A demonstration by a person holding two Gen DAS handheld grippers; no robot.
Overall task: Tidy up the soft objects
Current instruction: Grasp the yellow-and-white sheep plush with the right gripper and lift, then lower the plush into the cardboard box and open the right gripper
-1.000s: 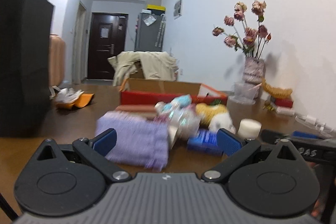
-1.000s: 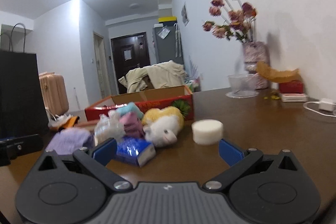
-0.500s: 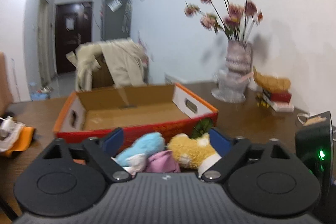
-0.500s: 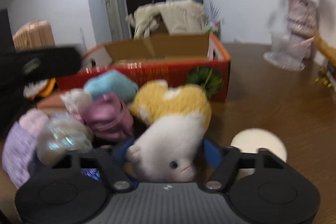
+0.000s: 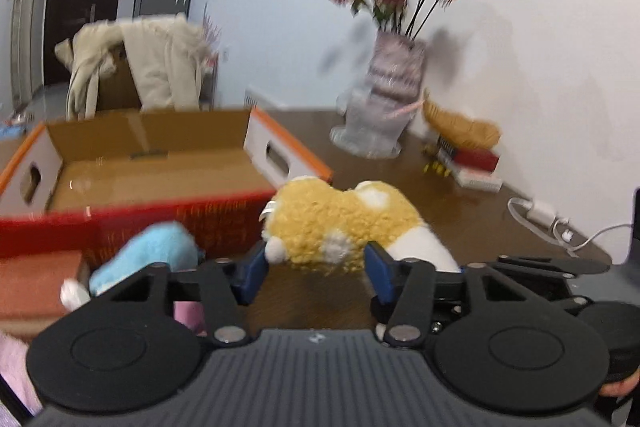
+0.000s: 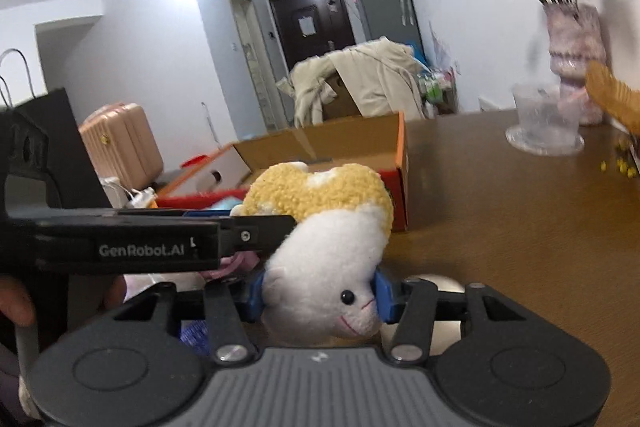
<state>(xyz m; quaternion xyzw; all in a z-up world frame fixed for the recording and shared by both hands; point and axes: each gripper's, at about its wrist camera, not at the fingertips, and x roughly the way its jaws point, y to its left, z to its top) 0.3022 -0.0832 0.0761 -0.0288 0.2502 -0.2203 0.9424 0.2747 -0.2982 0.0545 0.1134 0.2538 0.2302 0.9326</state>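
— Counting toys: how many?
— One yellow-and-white plush (image 6: 320, 239), just before one cardboard box (image 5: 152, 167); one blue plush (image 5: 148, 251) beside it.
— Tongs?
— Right gripper (image 6: 318, 297) clamps the plush's white head; left gripper (image 5: 316, 269) pinches its yellow end.

Open box (image 5: 152, 171) ahead (red wall (image 5: 132, 223) first)
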